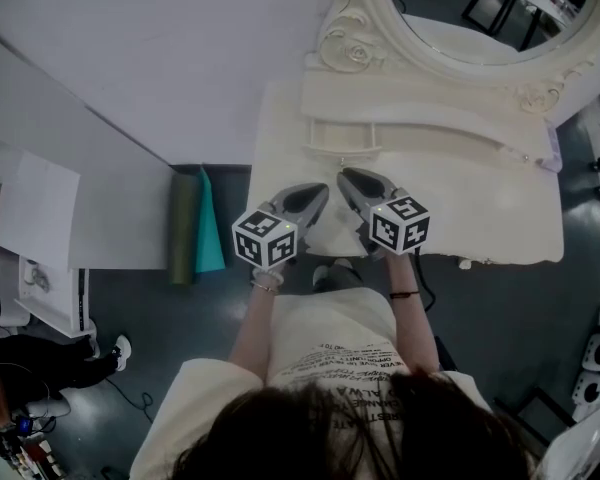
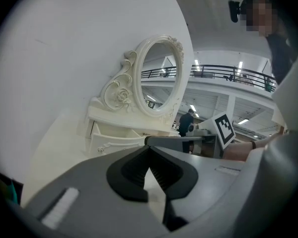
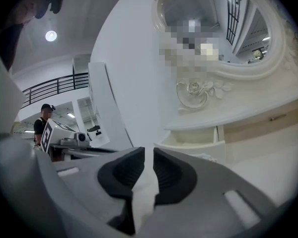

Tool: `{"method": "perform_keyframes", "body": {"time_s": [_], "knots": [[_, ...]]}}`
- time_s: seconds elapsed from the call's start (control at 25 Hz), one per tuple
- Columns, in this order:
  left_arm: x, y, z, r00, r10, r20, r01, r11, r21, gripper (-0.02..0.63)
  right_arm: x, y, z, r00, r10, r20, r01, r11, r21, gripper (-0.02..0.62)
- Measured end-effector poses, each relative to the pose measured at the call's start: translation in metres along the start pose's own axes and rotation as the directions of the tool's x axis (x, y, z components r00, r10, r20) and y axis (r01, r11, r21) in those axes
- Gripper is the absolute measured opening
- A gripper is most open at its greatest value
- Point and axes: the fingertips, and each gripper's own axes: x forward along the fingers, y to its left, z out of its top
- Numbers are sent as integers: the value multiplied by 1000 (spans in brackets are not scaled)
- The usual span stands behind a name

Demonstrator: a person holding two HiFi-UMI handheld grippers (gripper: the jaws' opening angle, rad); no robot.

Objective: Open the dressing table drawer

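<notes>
The cream dressing table [image 1: 500, 218] has its small left drawer [image 1: 345, 140] pulled out beneath the mirror. In the left gripper view the drawer [image 2: 114, 142] stands open, its inside showing. In the right gripper view the open drawer [image 3: 193, 142] lies just ahead. Both grippers hover over the table top near its front edge, a little short of the drawer. My left gripper [image 1: 318, 194] [image 2: 149, 157] has its tips together and holds nothing. My right gripper [image 1: 348, 179] [image 3: 149, 155] shows a narrow gap between its pads, with only the table top behind it.
An oval mirror [image 1: 480, 8] in a carved frame rises at the back of the table. A white wall [image 1: 160, 58] runs along the left. Green and teal rolls [image 1: 198, 230] lean beside the table's left end. White furniture [image 1: 40, 268] stands at far left.
</notes>
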Motion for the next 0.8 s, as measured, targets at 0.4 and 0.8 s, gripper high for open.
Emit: {"method": "perform_keyframes", "body": {"time_s": [0.4,0.8], "knots": [[-5,-5,11,999,-22,31,22,1000,21,-2,-4,13,9,998,58,36,-57,998,-24,9],[-8,-4,16,999,-26,42,25,999,26,-2,-3,21,15,994,95,56,-92,994,-53,3]]}}
